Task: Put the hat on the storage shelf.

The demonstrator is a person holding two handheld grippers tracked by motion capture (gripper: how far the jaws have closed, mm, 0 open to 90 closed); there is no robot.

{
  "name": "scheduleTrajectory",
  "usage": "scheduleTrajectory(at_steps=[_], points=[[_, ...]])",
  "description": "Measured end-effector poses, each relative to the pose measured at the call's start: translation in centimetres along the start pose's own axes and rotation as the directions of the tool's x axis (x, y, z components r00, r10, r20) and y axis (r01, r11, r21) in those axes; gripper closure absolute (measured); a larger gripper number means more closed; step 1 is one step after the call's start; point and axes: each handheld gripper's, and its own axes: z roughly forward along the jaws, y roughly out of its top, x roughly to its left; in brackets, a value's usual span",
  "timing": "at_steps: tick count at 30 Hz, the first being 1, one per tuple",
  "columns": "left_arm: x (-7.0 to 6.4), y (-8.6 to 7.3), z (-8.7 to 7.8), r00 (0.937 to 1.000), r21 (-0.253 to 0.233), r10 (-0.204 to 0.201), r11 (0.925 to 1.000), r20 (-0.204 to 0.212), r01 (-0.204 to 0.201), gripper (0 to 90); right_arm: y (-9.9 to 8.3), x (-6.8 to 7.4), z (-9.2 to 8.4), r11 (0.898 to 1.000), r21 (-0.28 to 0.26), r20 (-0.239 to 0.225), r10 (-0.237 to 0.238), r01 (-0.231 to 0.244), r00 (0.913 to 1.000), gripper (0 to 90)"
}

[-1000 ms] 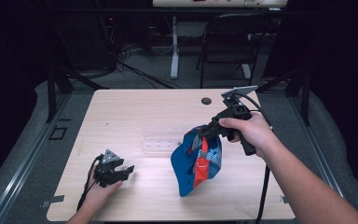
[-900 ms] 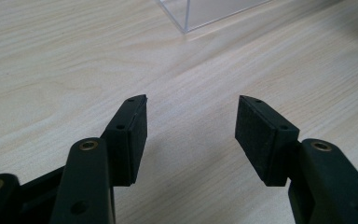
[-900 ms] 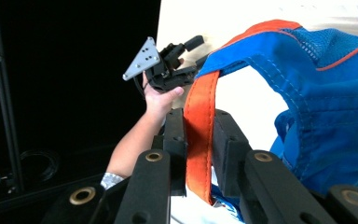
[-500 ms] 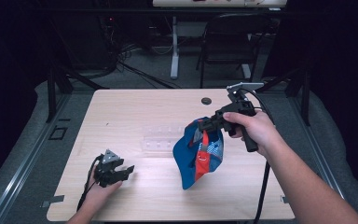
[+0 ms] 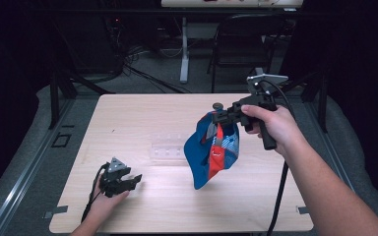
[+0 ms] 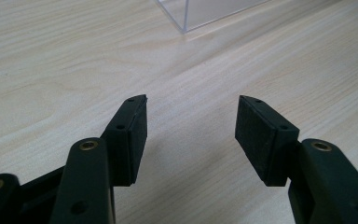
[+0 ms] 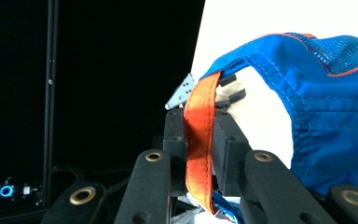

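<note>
R gripper (image 7: 199,140) jaws clamped on orange strap (image 7: 199,135) of blue cap (image 7: 326,121), strap runs upright betw the pads. Cap cloth hangs to the right w/ mesh panel (image 7: 349,49) at top. Small grey plate (image 7: 182,92) behind strap; dark bkgd left

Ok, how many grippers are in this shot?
2. The left gripper rests open on the table, near-left. The right gripper is raised at right, clamped on the cap by its orange strap.

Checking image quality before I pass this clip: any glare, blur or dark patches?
High view: table evenly lit, surroundings nearly black, picture soft. Left gripper view: sharp jaws and wood grain. Right gripper view: background blown out white behind the blue cap, left half black, orange strap crisp.
</note>
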Motion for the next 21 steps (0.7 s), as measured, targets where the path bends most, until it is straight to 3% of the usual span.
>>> scheduleTrajectory(at_steps=[21], points=[[0.1,0.0,0.0,1.0000,-0.003,0.003,1.0000,0.001,-0.003,44.0,2.6,1.7,0.0,0.996,-0.089,-0.033,0.001,-0.004,0.9995,77.7]])
